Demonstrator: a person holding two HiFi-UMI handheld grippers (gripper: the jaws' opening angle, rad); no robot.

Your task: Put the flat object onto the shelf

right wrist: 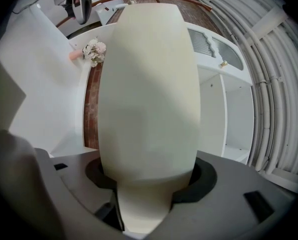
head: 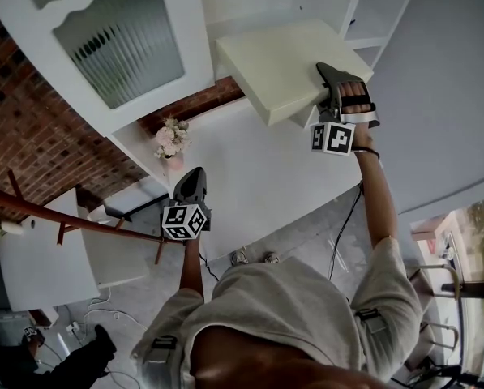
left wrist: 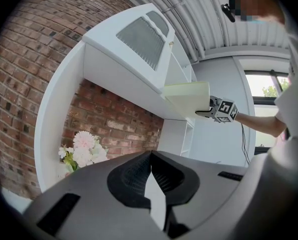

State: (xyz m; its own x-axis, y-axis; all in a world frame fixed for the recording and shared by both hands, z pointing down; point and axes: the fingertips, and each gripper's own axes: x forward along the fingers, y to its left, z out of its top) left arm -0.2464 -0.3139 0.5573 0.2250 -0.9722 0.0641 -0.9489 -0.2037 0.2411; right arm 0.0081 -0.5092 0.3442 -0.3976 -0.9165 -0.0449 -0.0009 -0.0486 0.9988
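Clamping my right gripper on the near edge of the single cream board, I hold it flat in the air before the white shelf unit. Its long axis points away from the jaws toward 10 o'clock. My left gripper, jaws together and empty, sits at 7 o'clock from the board, beside one flower bunch.

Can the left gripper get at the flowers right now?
Probably yes: the left gripper sits near the flowers with nothing between them, and the flat board is off to the side in the right gripper.
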